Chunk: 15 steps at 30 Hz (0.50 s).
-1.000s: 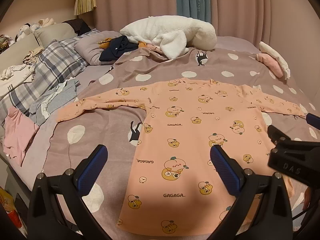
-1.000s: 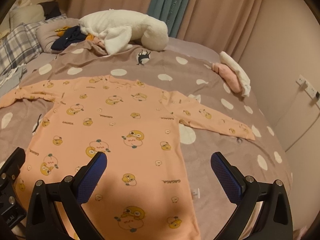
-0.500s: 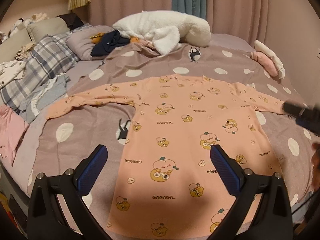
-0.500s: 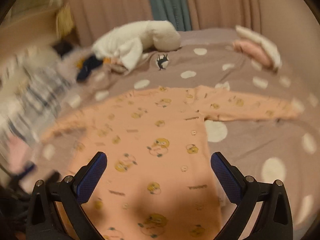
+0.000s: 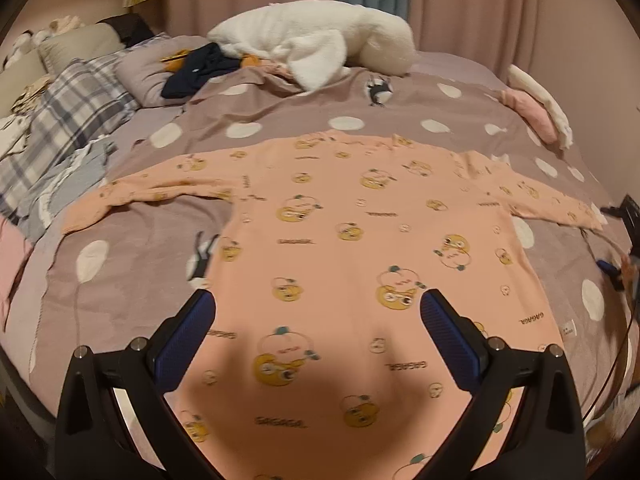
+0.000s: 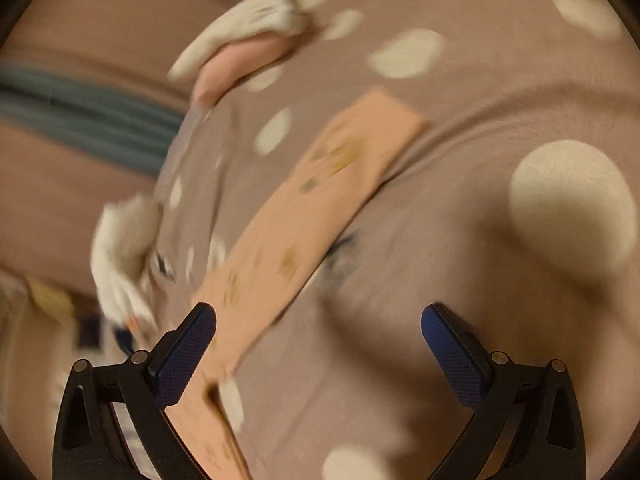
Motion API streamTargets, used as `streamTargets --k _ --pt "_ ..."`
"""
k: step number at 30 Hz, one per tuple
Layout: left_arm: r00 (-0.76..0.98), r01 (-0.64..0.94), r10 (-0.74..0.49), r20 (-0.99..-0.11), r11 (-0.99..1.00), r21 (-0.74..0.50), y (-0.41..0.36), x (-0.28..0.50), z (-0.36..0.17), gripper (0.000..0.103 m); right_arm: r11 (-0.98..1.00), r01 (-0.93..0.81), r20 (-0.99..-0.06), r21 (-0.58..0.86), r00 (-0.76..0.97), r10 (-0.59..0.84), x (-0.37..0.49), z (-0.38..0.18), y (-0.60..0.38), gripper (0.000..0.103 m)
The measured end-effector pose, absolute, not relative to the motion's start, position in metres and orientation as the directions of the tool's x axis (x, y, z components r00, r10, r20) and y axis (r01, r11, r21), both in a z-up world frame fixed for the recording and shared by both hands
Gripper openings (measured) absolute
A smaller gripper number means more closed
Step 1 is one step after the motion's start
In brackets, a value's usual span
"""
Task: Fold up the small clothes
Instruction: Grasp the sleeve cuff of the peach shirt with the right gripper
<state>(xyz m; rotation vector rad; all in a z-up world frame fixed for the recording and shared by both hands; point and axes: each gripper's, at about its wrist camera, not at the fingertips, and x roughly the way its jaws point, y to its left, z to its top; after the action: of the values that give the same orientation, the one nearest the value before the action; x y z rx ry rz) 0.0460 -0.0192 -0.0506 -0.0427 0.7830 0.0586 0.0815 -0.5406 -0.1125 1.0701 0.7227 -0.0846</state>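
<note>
Over the peach shirt [image 5: 360, 240] — left gripper [image 5: 318, 316] and right gripper [image 6: 318, 320], both spread wide.

My shirt [image 5: 360, 216] of soft matt peach cloth with printed cartoons, the bedspread [image 5: 132, 264] matt woven cloth with pale dots, a fluffy white fleece blanket [image 5: 316, 40], my fingers [image 5: 448, 340] black matt plastic faced with rough, finely textured blue pads

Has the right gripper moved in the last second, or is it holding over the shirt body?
Yes. The right gripper has swung out to the shirt's right sleeve, which now fills its view, cuff near the folded pink and white pile.
</note>
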Motion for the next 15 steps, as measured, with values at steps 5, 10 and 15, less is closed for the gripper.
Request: streamTargets --k 5,10,15 --pt "0.679 -0.037 0.027 -0.734 0.999 0.003 -0.033 0.061 -0.064 0.102 0.307 0.348 -0.430 0.886 0.864 0.262 0.091 -0.116 -0.576 0.103" --pt "0.699 -0.024 0.007 -0.715 1.000 -0.014 -0.043 0.068 -0.065 0.102 0.172 0.379 -0.413 0.909 0.871 0.267 0.104 -0.115 -0.597 0.102" --pt "0.693 -0.010 0.005 -0.721 1.000 -0.003 -0.047 0.074 -0.069 0.102 0.253 0.352 -0.413 0.901 0.875 0.252 0.104 -0.116 -0.608 0.069"
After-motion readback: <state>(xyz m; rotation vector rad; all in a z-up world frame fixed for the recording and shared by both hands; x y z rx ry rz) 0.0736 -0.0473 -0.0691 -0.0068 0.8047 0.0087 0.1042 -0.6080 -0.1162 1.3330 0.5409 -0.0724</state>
